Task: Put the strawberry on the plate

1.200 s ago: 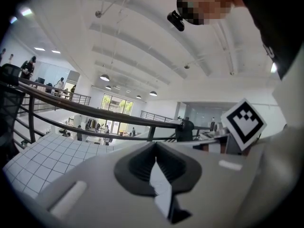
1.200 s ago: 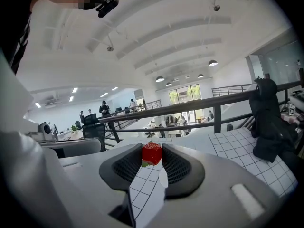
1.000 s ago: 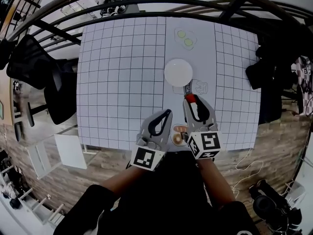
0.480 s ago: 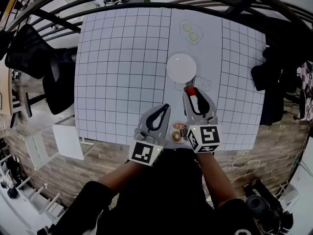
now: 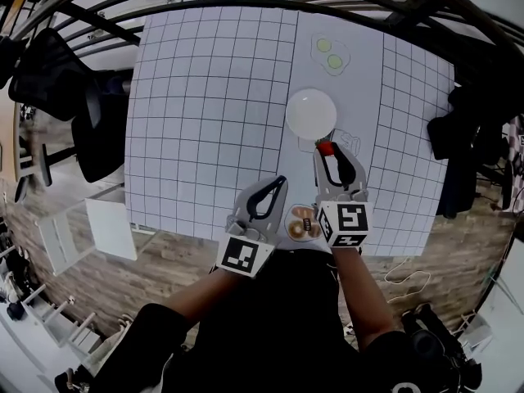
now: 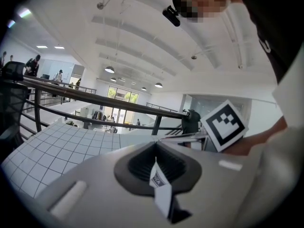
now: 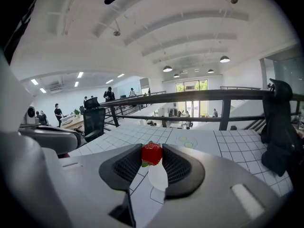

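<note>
Gridded table (image 5: 205, 97) carries the plate (image 5: 311, 113). Right gripper (image 5: 327, 152) clamps the strawberry (image 5: 325, 147) just off the plate's six o'clock; left gripper (image 5: 281, 182), toward seven, is clenched on nothing.

The light-grey plastic left gripper (image 5: 281, 182) and right gripper (image 5: 326, 150) have black ribbed pads (image 7: 127, 166) and black-and-white marker cubes (image 5: 243, 256) at six o'clock; the person wears black sleeves (image 5: 154, 336).
</note>
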`<state>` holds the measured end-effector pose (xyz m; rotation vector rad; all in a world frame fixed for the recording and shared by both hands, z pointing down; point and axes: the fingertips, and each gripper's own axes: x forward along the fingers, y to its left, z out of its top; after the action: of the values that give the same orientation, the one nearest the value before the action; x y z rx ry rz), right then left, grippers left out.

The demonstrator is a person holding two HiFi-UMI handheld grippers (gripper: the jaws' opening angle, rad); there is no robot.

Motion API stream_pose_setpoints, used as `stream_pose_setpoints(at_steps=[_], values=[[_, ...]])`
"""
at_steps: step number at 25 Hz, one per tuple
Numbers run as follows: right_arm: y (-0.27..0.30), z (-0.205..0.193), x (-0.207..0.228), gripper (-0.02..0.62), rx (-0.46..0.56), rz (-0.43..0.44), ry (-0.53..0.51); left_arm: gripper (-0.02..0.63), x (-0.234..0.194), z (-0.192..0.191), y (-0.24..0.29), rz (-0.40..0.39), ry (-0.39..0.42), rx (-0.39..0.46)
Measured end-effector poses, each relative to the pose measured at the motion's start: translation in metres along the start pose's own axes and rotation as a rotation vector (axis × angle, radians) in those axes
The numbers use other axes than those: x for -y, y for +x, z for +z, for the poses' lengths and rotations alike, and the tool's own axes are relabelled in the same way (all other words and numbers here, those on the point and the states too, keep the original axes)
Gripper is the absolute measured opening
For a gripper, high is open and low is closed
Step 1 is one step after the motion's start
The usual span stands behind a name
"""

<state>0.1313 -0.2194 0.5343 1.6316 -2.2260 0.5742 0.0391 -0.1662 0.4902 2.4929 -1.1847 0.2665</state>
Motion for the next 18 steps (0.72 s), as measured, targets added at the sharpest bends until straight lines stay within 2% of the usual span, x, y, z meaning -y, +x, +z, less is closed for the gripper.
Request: stream_pose_setpoints(at_steps=[5, 18], values=[[0.013, -0.008, 0.003, 0.130, -0.035, -0.011, -0.063, 0.008, -0.005, -0.004, -0.003, 0.015, -0.014, -0.007], [0.052, -0.047, 0.015, 0.130, -0.119, -0.021, -0.079, 0.008, -0.012, -0.008, -0.003, 0.022, -0.036, -0.004]])
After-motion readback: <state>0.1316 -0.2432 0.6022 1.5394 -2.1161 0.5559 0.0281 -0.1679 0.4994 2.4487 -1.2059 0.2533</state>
